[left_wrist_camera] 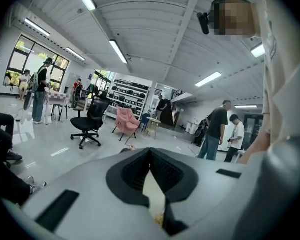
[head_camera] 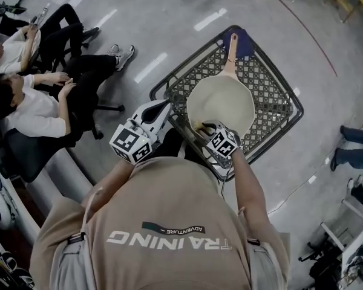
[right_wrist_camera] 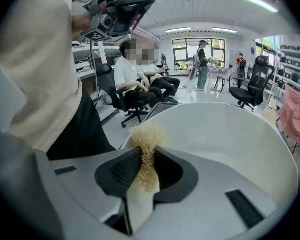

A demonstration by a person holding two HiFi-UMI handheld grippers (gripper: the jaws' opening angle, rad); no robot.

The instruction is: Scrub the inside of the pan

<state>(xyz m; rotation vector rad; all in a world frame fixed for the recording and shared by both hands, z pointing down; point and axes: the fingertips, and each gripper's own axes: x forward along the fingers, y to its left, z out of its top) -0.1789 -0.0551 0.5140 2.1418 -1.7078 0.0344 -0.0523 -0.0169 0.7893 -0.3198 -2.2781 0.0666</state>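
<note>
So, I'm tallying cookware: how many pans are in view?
1: the cream pan lies on the wire cart, its handle toward the blue cloth. The person hides the cart's near edge, so another may be hidden.

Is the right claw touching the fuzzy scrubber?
Touching. The right gripper view shows the right claw pinching the fuzzy scrubber tight between both pads.

Cream pan [head_camera: 221, 104], wooden handle, on wire rack [head_camera: 273, 95], fibrous scrubber [right_wrist_camera: 145, 151] at rim
</note>
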